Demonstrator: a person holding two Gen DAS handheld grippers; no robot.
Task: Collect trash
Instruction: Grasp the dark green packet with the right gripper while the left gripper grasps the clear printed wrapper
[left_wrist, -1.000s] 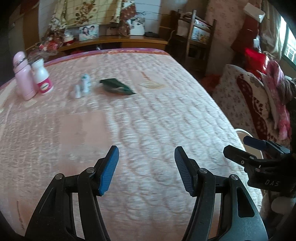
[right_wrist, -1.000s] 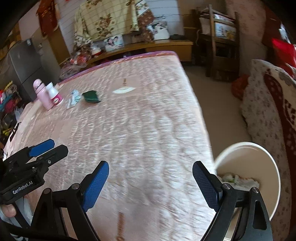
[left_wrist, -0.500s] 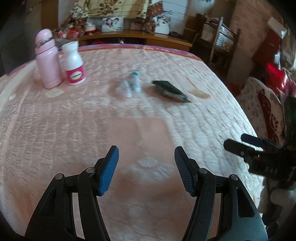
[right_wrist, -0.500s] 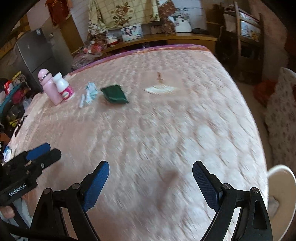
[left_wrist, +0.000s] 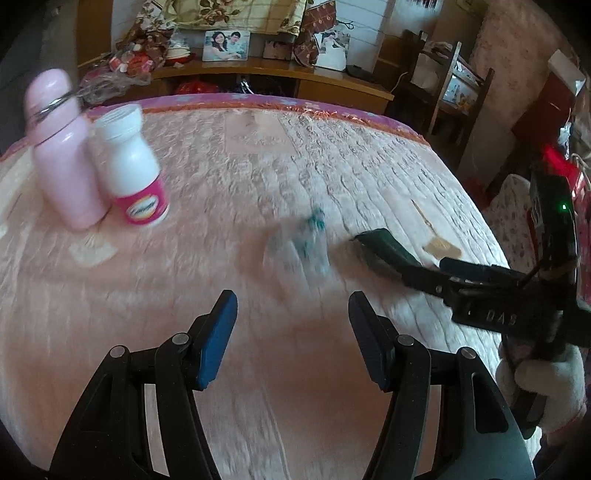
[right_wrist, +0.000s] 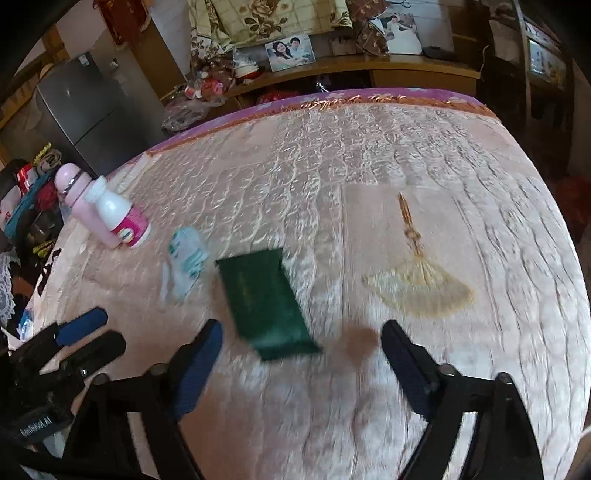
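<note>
Two pieces of trash lie on the pink quilted bed (left_wrist: 258, 155): a crumpled white and teal wrapper (left_wrist: 299, 243) (right_wrist: 186, 262) and a flat dark green packet (left_wrist: 384, 247) (right_wrist: 264, 299). My left gripper (left_wrist: 291, 321) (right_wrist: 99, 332) hovers open and empty, a little short of the wrapper. My right gripper (right_wrist: 301, 354) (left_wrist: 423, 269) is over the near end of the green packet. Its jaws are closing, with the packet's near edge between the fingertips, and the pads do not touch it.
A pink flask (left_wrist: 62, 162) (right_wrist: 79, 206) and a white bottle with a pink label (left_wrist: 133, 173) (right_wrist: 118, 214) stand at the bed's left. A fan pattern (right_wrist: 417, 284) marks the quilt on the right. A wooden shelf with photos (left_wrist: 225, 46) runs behind the bed.
Both grippers have travelled forward over the bed towards the wrapper and the green packet, which now look much nearer. The white bin has left the right wrist view. The right jaws have narrowed.
</note>
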